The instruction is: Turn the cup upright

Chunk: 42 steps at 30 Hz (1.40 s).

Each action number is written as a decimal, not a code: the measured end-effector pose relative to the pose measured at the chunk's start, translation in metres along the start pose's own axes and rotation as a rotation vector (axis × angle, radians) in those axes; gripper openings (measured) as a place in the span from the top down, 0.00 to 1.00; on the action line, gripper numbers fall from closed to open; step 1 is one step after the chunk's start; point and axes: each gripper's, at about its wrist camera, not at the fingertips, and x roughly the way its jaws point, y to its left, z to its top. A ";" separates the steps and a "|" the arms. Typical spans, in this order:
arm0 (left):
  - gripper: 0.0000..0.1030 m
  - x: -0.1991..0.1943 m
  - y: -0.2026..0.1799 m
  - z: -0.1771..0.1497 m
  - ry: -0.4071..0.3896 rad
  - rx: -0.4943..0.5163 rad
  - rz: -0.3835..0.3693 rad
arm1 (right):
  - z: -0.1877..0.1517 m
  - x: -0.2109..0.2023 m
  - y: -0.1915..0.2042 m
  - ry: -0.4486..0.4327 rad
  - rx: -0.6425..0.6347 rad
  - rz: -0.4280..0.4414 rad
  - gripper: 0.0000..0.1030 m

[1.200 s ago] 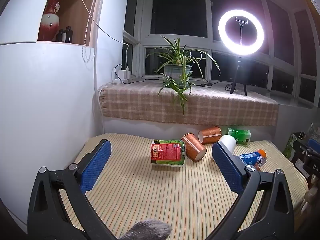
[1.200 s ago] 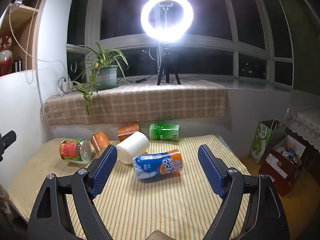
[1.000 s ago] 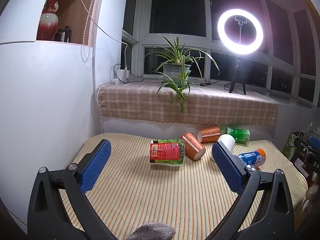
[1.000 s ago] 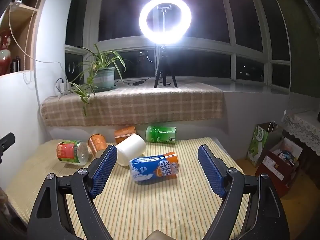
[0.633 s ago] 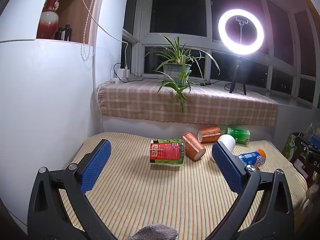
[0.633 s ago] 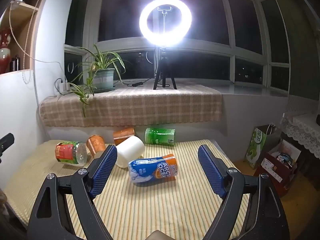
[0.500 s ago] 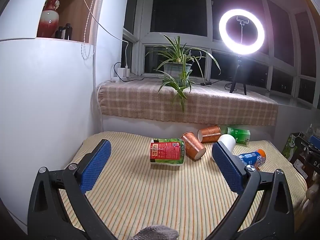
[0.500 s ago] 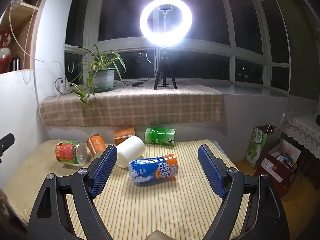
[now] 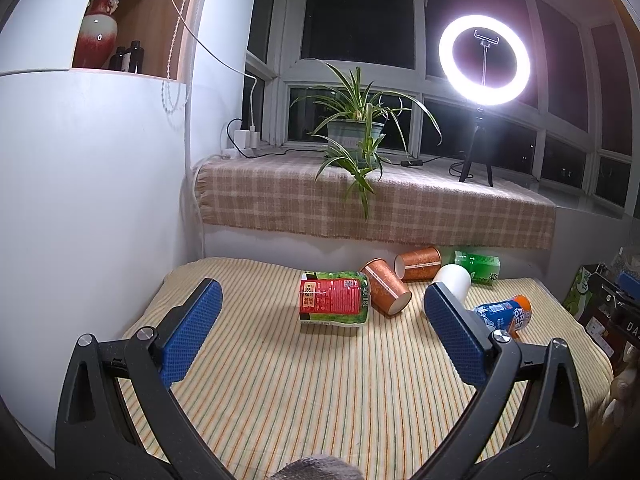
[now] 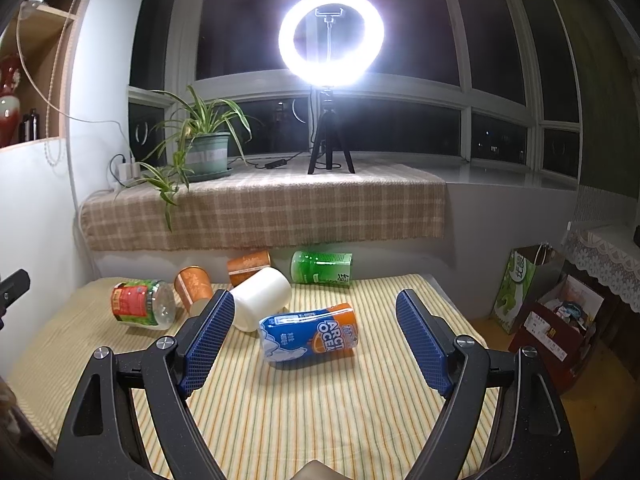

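Several cups lie on their sides on a striped table (image 9: 320,392). A red and green cup (image 9: 334,298) lies in the middle, also in the right wrist view (image 10: 140,306). Two copper paper cups (image 9: 386,288) (image 9: 418,263) lie beside it. A white cup (image 10: 262,298), a green cup (image 10: 322,267) and a blue and orange cup (image 10: 310,336) lie to the right. My left gripper (image 9: 320,324) is open and empty, short of the red and green cup. My right gripper (image 10: 312,336) is open and empty, short of the blue and orange cup.
A ledge with a checked cloth (image 9: 400,208) runs behind the table, holding a potted plant (image 9: 354,136) and a ring light (image 9: 484,56). A white wall (image 9: 88,200) stands at the left. Boxes and bags (image 10: 552,312) sit on the floor at the right.
The right wrist view has shifted slightly, so the cups sit a little lower and further left. The left view is nearly unchanged. Both grippers stay open.
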 end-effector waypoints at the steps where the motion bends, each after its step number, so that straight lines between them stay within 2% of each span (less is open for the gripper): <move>1: 0.01 0.000 0.000 0.000 0.000 0.000 0.000 | 0.000 0.000 0.000 -0.001 0.000 0.000 0.19; 42: 0.01 -0.006 -0.017 -0.012 0.025 -0.002 -0.023 | -0.004 -0.002 0.001 0.003 -0.001 -0.001 0.19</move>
